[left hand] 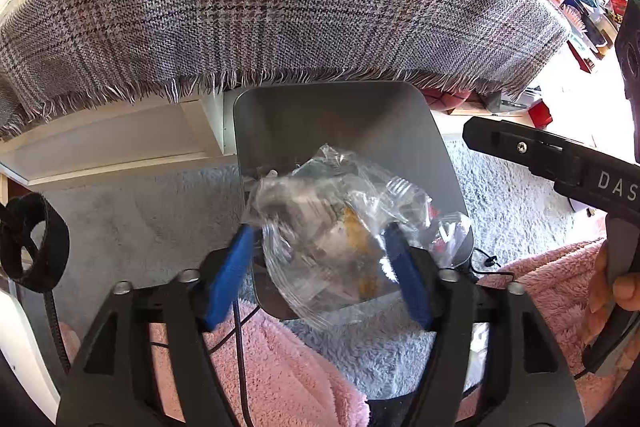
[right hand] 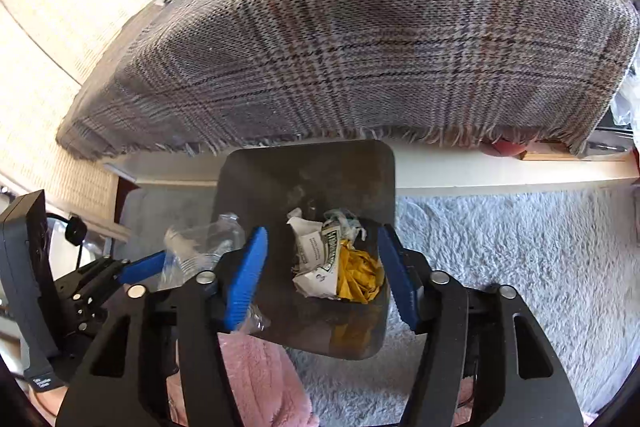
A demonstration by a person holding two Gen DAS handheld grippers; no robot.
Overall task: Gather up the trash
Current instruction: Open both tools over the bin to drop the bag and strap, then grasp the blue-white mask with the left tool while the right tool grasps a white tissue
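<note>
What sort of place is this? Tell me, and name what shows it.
Most likely a lived-in room at home, perhaps a living room or bedroom. A plaid fringed cloth drapes a low table, a fluffy grey rug covers the floor, and a small grey bin holds crumpled trash.

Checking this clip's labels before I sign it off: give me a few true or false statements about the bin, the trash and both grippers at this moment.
1. The left gripper has clear plastic wrap between its open blue pads. True.
2. The grey bin stands on top of the plaid cloth. False: it stands on the pale shaggy rug, in front of the cloth's fringed edge.
3. Crumpled printed paper and a yellow wad lie below the right gripper, over the bin. True.
4. The right gripper is clamped shut on the paper. False: its jaws stand apart, clear of the paper.
5. The bin is round. False: it is squarish with rounded corners.
</note>
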